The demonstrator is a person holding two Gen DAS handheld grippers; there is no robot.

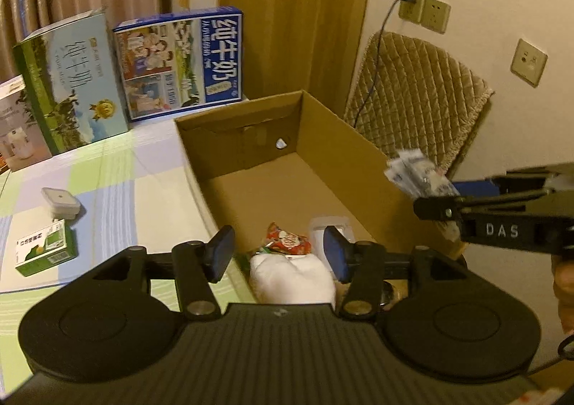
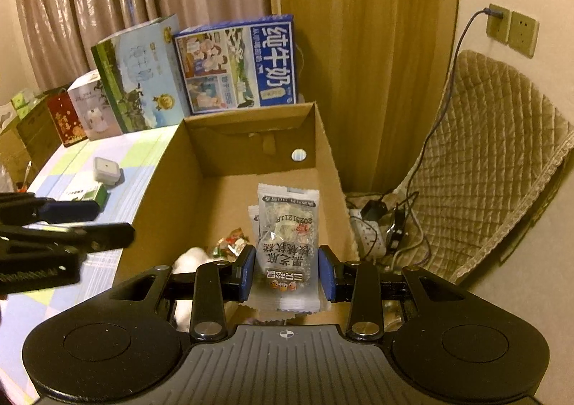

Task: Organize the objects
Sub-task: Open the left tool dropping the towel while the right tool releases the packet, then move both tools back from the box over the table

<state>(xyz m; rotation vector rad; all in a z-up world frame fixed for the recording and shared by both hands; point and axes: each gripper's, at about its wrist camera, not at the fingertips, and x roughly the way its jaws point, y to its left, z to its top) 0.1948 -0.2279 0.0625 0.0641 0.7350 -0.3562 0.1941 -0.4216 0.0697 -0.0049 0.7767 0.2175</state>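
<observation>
Right tool (image 2: 287, 274) of mine grips a clear snack packet (image 2: 288, 247) over the cardboard box (image 2: 158, 196); left tool (image 1: 278, 254) gapes empty above a white bundle (image 1: 292, 279). Beside the box, a small green carton (image 1: 45, 254) lies on the worktop (image 1: 143, 196).

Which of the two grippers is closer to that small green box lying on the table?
Left. The left gripper hovers open over the cardboard box's near end, beside the green box. The right gripper, gripping snack packets, is over the cardboard box's far side.

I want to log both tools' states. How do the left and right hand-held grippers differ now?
The left hand-held gripper is open and empty; the right hand-held gripper is shut on snack packets. The left is above the box's near end; the right holds its packets above the box.
</observation>
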